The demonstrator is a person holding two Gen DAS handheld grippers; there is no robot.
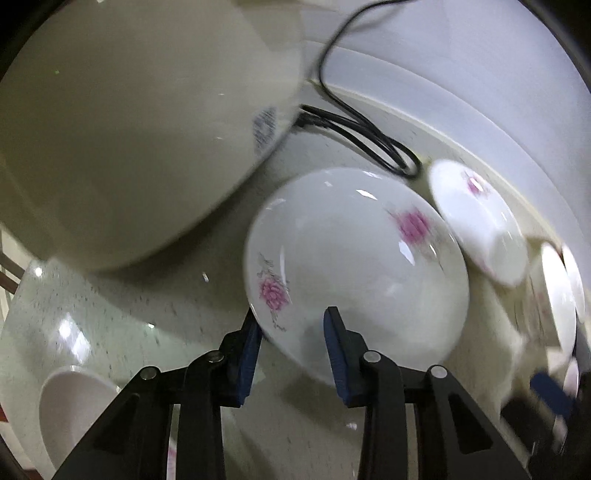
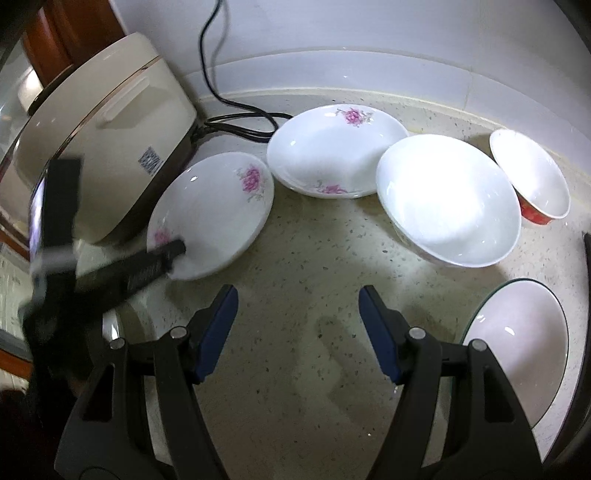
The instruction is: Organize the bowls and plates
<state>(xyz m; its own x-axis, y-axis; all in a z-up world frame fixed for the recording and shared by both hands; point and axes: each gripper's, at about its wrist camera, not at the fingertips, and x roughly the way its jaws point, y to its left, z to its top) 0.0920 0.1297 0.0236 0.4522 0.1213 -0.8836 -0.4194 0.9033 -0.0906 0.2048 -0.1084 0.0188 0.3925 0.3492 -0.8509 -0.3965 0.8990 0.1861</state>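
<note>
Looking down my left gripper (image 1: pixel 291 325), I saw its two blue pads on either side of the near rim of a flowered plate (image 1: pixel 354 266), one pad outside and one inside. The jaws were partly closed, but I could not tell whether the pads pressed on the rim. My right gripper (image 2: pixel 297 297) hung open over the bare speckled counter (image 2: pixel 295 369), with nothing between its pads. The flowered plate sat on the counter just beside a big cream rice cooker (image 2: pixel 99 140). A second flowered plate (image 2: pixel 336 147) lay behind it, close to a plain white bowl (image 2: pixel 447 199). A red bowl (image 2: pixel 532 177) stood further right. A green-rimmed bowl (image 2: pixel 517 343) sat near the right edge. A black cord (image 2: pixel 240 123) ran along the white wall (image 2: pixel 369 33).
</note>
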